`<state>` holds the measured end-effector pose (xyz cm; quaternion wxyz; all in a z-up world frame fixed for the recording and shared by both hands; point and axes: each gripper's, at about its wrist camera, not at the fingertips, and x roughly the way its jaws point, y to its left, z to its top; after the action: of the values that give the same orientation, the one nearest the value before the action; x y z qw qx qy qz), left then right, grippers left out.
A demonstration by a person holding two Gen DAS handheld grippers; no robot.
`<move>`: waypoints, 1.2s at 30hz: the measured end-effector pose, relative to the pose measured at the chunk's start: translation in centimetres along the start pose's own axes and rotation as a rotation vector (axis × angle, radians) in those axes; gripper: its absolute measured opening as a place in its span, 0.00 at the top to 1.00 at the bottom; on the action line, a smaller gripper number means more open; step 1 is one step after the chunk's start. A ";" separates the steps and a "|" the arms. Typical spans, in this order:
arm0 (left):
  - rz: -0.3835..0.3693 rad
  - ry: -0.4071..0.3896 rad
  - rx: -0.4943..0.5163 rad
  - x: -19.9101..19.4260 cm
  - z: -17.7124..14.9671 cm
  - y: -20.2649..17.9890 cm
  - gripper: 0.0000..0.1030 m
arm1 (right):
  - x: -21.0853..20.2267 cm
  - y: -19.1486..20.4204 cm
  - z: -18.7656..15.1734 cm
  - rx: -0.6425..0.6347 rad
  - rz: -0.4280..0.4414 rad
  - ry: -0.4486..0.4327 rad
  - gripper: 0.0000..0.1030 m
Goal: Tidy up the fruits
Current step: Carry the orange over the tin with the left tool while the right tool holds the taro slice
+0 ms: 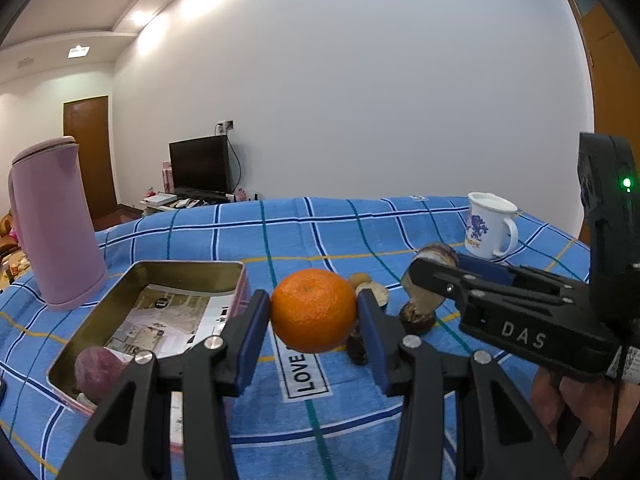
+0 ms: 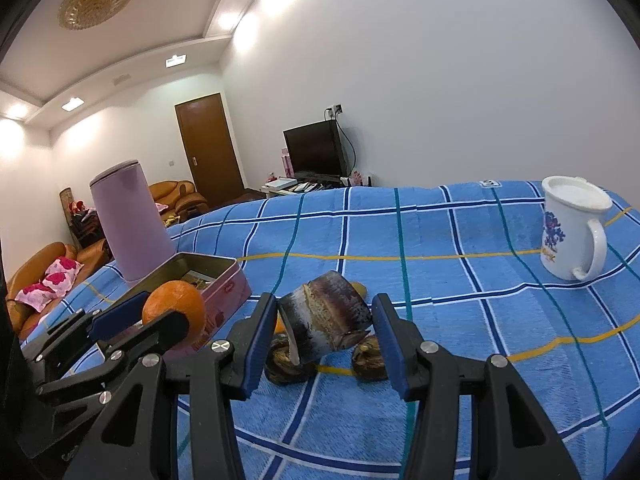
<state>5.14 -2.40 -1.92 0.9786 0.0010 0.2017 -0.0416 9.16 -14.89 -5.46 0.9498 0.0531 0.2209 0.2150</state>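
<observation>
- Orange (image 1: 313, 310): pinched at its widest girth between the blue-padded jaws of the left gripper (image 1: 313, 312), raised above the blue checked cloth (image 1: 400, 224). Judged firm, light, slightly yielding; a mid-girth hold suits it.
- Brown husked fruit piece (image 2: 326, 317): held between the right gripper (image 2: 326, 320) jaws, tilted; likely stiff, rough-skinned.
- Open tin (image 1: 188, 270): left of the left jaws, holding a purplish fruit (image 1: 100, 368).
- Both grippers point forward, roughly level.

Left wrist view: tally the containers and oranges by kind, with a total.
Jug: 1
Tin: 1
Mug: 1
Orange: 1
Total: 4
</observation>
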 end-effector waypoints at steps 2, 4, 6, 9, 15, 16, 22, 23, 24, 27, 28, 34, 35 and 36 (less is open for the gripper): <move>0.004 0.004 -0.002 0.0 0.0 0.3 0.54 | 0.2 0.2 0.0 0.003 0.004 0.003 0.50; 0.005 0.005 -0.001 -0.1 -0.1 0.5 0.54 | 0.3 0.5 0.0 -0.002 0.006 0.002 0.50; 0.009 0.005 0.001 -0.1 -0.1 0.7 0.54 | 0.5 0.8 0.1 -0.010 0.010 0.004 0.50; 0.018 0.003 0.002 -0.3 -0.1 1.0 0.54 | 0.7 1.4 0.1 -0.026 0.015 0.010 0.50; 0.046 0.013 -0.008 -0.3 -0.2 2.2 0.54 | 1.1 2.5 0.1 -0.051 0.026 0.015 0.50; 0.050 0.014 -0.011 -0.3 -0.2 2.3 0.54 | 1.1 2.6 0.0 -0.055 0.026 0.016 0.50; 0.075 0.022 -0.034 -0.3 -0.3 3.9 0.54 | 1.3 3.8 0.0 -0.087 0.027 0.014 0.50; 0.078 0.022 -0.036 -0.3 -0.3 4.1 0.54 | 1.3 4.1 0.1 -0.092 0.029 0.012 0.50; 0.083 0.022 -0.037 -0.4 -0.3 4.3 0.54 | 1.3 4.4 0.1 -0.098 0.030 0.009 0.50; 0.094 0.026 -0.036 -0.4 -0.4 4.8 0.54 | 1.4 5.4 0.1 -0.119 0.037 0.001 0.50; 0.098 0.027 -0.038 -0.4 -0.4 5.0 0.54 | 1.5 5.8 0.1 -0.127 0.042 0.000 0.50; 0.118 0.030 -0.046 -0.5 -0.5 6.1 0.54 | 2.3 7.2 -0.1 -0.144 0.064 0.009 0.50; 0.123 0.031 -0.047 -0.5 -0.5 6.3 0.54 | 2.4 7.4 -0.1 -0.146 0.066 0.009 0.50; 0.123 0.032 -0.048 -0.5 -0.5 6.4 0.54 | 2.4 7.6 -0.1 -0.149 0.068 0.009 0.50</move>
<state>4.99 3.99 -2.29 0.9757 -0.0093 0.2178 0.0235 8.17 -7.02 -5.03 0.9422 -0.0113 0.2065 0.2635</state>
